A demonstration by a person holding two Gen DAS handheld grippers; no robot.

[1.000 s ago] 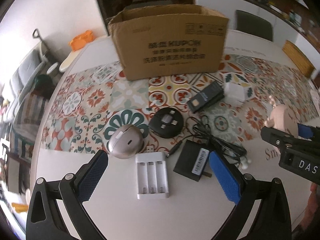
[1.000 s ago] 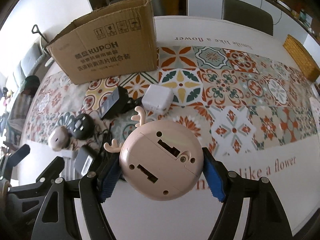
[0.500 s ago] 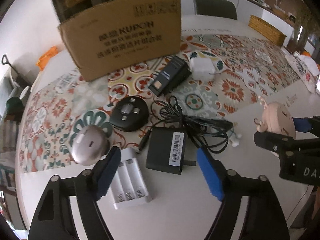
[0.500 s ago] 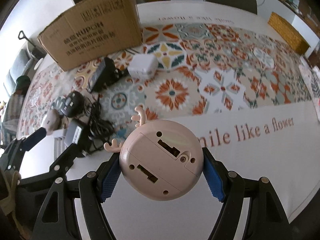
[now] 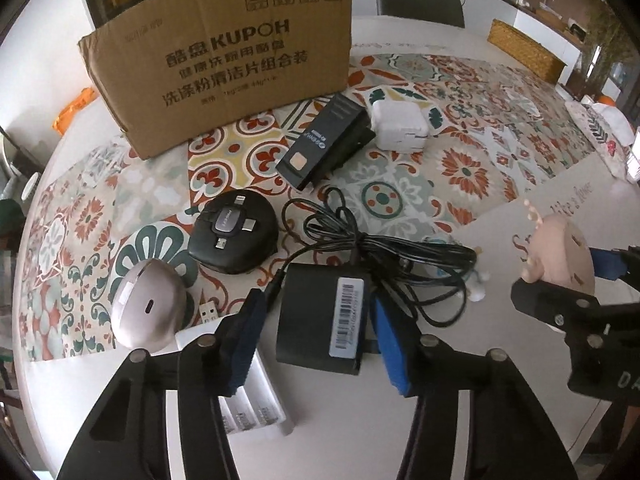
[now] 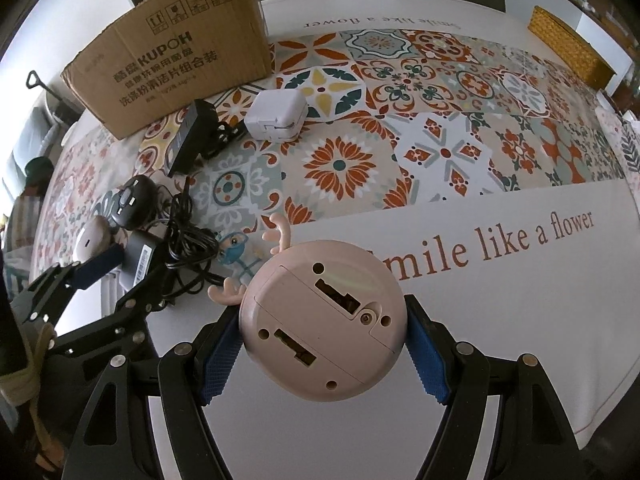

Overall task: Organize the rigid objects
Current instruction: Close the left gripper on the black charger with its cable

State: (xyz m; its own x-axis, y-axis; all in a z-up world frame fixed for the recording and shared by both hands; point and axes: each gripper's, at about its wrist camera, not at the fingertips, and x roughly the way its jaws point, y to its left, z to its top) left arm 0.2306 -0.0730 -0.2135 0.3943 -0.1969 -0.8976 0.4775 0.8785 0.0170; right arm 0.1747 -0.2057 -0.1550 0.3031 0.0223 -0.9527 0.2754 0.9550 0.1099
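My left gripper (image 5: 318, 314) points down over a black power adapter (image 5: 308, 320) with a barcode label. Its jaws are closing, with the adapter between the blue pads and a small gap still showing on the left side. The adapter's black cable (image 5: 380, 248) lies coiled behind it. My right gripper (image 6: 324, 344) is shut on a round pink gadget with antlers (image 6: 324, 324), held above the white cloth at the right. An open cardboard box (image 5: 224, 56) stands at the back.
Around the adapter lie a round black cable hub (image 5: 234, 236), a silver egg-shaped case (image 5: 146, 312), a white battery holder (image 5: 260, 400), a black rectangular device (image 5: 324, 144), a white cube charger (image 5: 400, 124) and a small figurine (image 6: 234, 248). A woven basket (image 5: 524, 56) sits far right.
My left gripper came down and shifted from the white battery holder to the black adapter while its jaws narrowed. The right gripper sank a little with the pink gadget still in it.
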